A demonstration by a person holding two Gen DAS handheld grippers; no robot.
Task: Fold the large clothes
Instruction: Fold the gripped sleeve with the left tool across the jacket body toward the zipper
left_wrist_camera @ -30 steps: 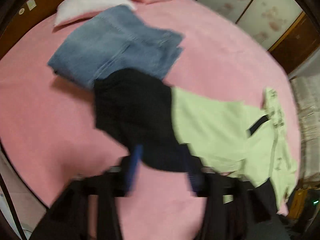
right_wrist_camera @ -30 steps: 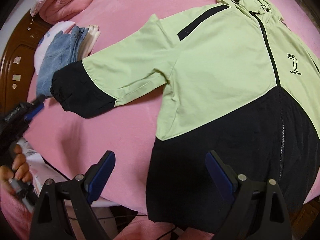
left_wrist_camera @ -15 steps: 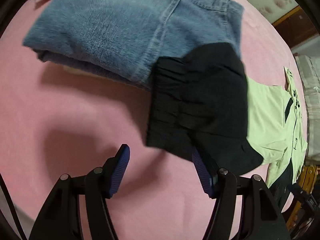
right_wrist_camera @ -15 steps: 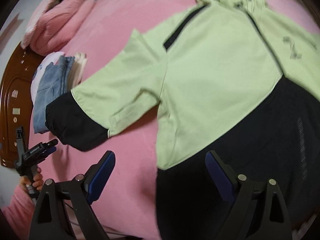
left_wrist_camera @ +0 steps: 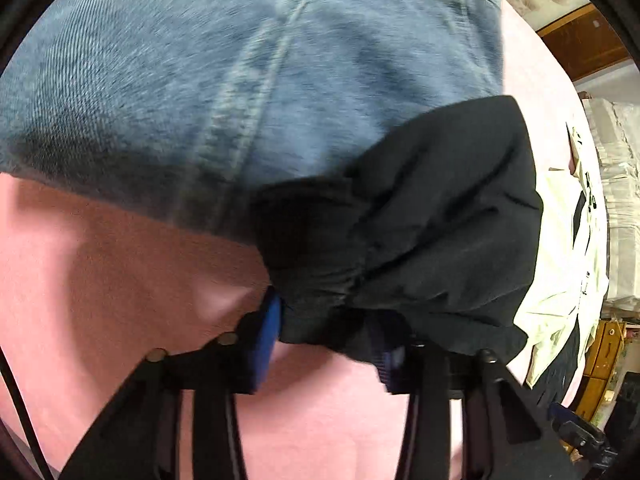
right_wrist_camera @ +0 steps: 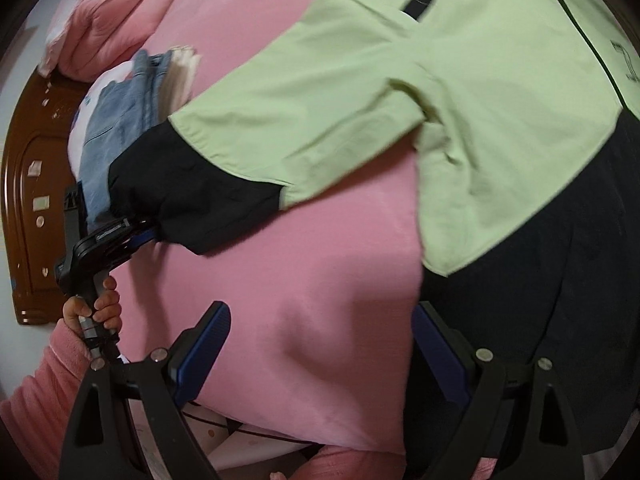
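A light green and black hooded jacket [right_wrist_camera: 480,120] lies spread on a pink bed [right_wrist_camera: 320,260], one sleeve stretched out to the left. My left gripper [left_wrist_camera: 326,340] is at that sleeve's black cuff [left_wrist_camera: 420,220]. Its jaws are closing, with the bunched cuff fabric between the blue pads and pressed by them. The right wrist view shows the same gripper [right_wrist_camera: 148,232] at the cuff [right_wrist_camera: 192,200], held by a person's hand [right_wrist_camera: 96,308]. My right gripper [right_wrist_camera: 320,352] stands open low over the bed, its right finger beside the jacket's black hem [right_wrist_camera: 520,300].
Folded blue jeans [left_wrist_camera: 240,80] lie just beyond the cuff, partly under it, on a small stack of clothes [right_wrist_camera: 116,128]. A pink quilt [right_wrist_camera: 120,20] and a wooden headboard [right_wrist_camera: 28,180] are at the far left. The near bed edge runs under my right gripper.
My left gripper has come down to the black cuff and its jaws have narrowed around it. My right gripper has sunk closer to the bed beside the jacket's hem, jaws still wide.
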